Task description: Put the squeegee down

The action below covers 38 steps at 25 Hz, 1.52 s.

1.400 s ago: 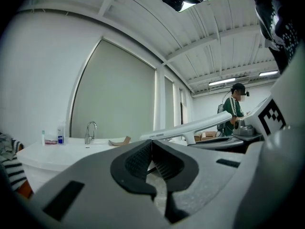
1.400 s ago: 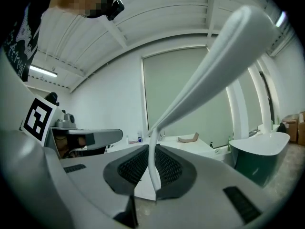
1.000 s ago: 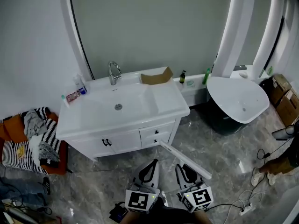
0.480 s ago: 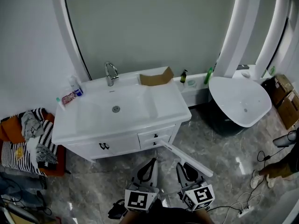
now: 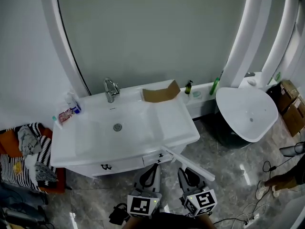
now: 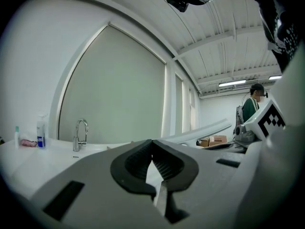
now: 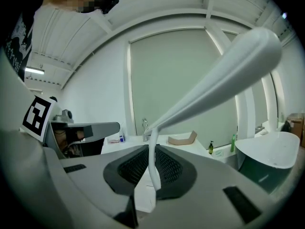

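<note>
The squeegee (image 5: 188,163) is a long white bar, held level just in front of the vanity drawers. Its thin handle is clamped in my right gripper (image 5: 187,176), which is shut on it. In the right gripper view the handle (image 7: 152,168) stands between the dark pads and the blade (image 7: 214,80) sweeps up to the right. My left gripper (image 5: 151,174) hangs beside it, shut with nothing in its jaws (image 6: 152,160). The white vanity top (image 5: 174,120) with its basin lies straight ahead.
On the vanity stand a chrome faucet (image 5: 110,88), a cardboard tray (image 5: 159,92) and small bottles (image 5: 71,109). A white freestanding basin (image 5: 248,111) is at the right, with cardboard boxes (image 5: 290,106) behind it. Clothes (image 5: 28,151) are piled at the left. A person's feet (image 5: 267,186) and cables are at the lower right.
The view has drawn closer to the vanity, and its front edge now sits nearer both grippers. The squeegee stays in the right gripper, its far end close to the drawers.
</note>
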Motion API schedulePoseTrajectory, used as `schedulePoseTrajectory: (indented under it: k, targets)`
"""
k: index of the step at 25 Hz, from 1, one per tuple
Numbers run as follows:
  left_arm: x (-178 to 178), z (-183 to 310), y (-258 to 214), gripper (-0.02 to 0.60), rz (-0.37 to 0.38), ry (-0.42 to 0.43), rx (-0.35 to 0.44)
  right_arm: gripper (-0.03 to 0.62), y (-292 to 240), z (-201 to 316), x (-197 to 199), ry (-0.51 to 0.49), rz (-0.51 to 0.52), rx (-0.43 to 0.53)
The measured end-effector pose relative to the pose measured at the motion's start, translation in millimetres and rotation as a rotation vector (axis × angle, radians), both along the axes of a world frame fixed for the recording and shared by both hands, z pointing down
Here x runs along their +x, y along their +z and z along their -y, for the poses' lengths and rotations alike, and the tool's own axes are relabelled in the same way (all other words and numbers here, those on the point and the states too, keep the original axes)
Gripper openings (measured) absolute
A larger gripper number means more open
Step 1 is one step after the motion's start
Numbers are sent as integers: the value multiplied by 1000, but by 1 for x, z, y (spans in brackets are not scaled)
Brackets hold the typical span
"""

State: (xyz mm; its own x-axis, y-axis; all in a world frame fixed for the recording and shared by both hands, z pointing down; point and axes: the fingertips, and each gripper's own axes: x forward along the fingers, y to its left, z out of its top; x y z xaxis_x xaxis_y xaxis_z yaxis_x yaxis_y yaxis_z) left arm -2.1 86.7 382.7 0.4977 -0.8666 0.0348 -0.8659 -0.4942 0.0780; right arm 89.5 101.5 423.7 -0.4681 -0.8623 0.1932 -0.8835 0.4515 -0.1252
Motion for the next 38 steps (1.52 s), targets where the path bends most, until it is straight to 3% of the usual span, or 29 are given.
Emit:
schedulePoseTrajectory:
  k: [7,14,18,22,38]
  targets:
    - [-5,64,-7,5,9,52,-5,54,-5,61,-10,35,9,-4]
    - [-18,109,-4,5,-41,56,1,54,-5,100,-13,84,34,-3]
    - [-25,119,7,5,2,64,-45,54,-2,111,-12,109,44,-21]
    - [-29,130,16,5,-13,56,-80,54,1,124,-14,111,40,-27]
    - [-6,202,23,5,-42,-27,-121,54,14,219,4,-9,27,-79]
